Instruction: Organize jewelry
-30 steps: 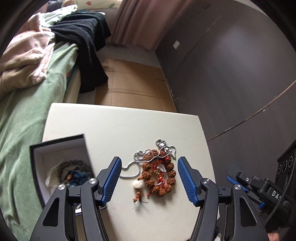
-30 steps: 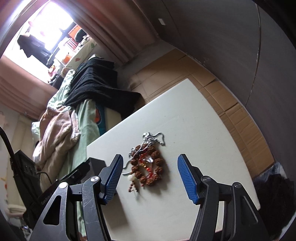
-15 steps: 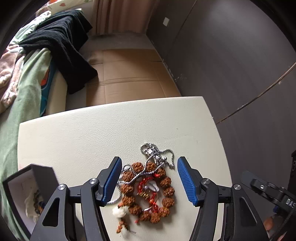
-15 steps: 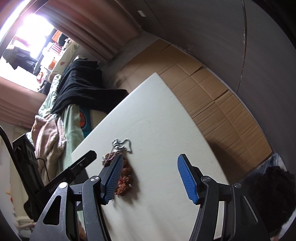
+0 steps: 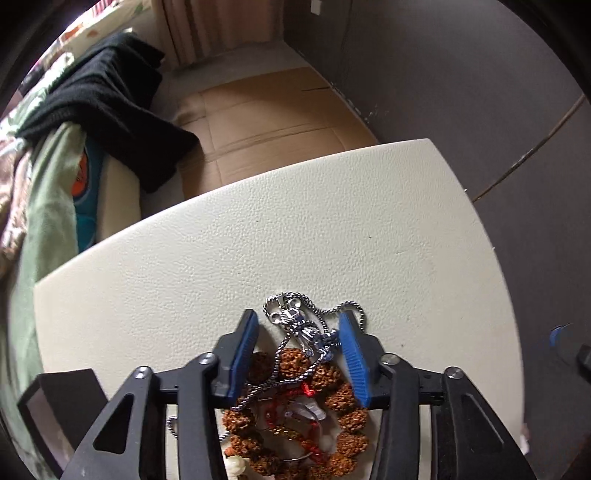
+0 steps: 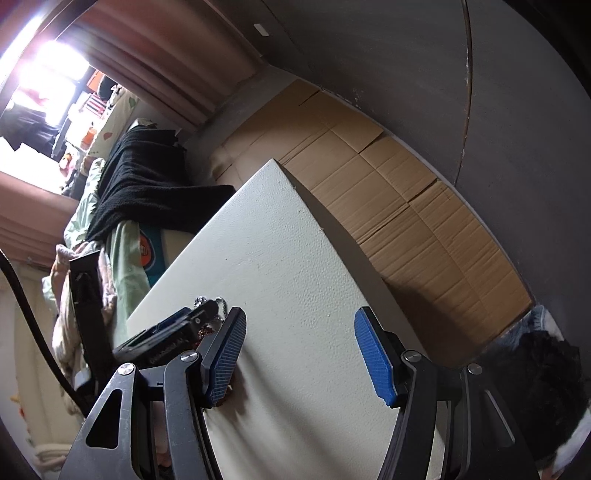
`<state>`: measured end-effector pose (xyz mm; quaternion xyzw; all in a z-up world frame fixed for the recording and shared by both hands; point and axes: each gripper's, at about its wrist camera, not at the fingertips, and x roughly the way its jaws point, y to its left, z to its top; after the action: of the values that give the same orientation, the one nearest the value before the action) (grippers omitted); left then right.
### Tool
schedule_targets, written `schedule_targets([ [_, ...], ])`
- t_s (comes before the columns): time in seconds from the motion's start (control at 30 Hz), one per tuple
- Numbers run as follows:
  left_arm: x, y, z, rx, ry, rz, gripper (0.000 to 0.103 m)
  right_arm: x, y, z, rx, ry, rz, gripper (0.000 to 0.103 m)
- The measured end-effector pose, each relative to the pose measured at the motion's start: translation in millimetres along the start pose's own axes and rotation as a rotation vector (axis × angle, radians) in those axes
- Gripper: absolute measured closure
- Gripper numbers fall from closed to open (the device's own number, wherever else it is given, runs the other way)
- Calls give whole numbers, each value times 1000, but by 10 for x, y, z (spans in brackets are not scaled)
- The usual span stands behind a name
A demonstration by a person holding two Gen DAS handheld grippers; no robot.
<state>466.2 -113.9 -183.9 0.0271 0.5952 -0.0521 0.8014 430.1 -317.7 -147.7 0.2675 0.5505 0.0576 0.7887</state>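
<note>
Two hand-held grippers: your left (image 5: 297, 334) was closing around the silver chain (image 5: 295, 326) tangled on the bead bracelet (image 5: 317, 413) on the counter (image 5: 295, 229); your right (image 6: 299, 354) hung half-open, empty.

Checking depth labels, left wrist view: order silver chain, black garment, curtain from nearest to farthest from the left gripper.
1. Silver chain: between the closing fingers of the left gripper.
2. Black garment: upper left, on the bed.
3. Curtain: top, at the far wall.

Black blanket (image 5: 99, 110), cardboard floor (image 6: 399, 206).
</note>
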Motion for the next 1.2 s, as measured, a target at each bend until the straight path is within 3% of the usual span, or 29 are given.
schedule_targets([
  [0.13, -33, 42, -10, 17, 5, -14, 94, 20, 29, -20, -3, 12, 7, 41],
  [0.27, -159, 191, -76, -27, -31, -66, 94, 43, 83, -41, -15, 16, 10, 41],
  [0.57, -931, 616, -314, -142, -197, -132, 95, 181, 349, -168, -99, 62, 24, 41],
  [0.77, -1271, 824, -489, -186, -263, -174, 95, 357, 562, -336, -176, 110, 29, 41],
  [1.0, -1554, 1015, -619, -211, -312, -207, 95, 771, 826, -516, -285, 189, -28, 66],
  [1.2, -1847, 1099, -704, -229, -359, -230, 95, 883, 1000, -640, -379, 160, -129, 71],
])
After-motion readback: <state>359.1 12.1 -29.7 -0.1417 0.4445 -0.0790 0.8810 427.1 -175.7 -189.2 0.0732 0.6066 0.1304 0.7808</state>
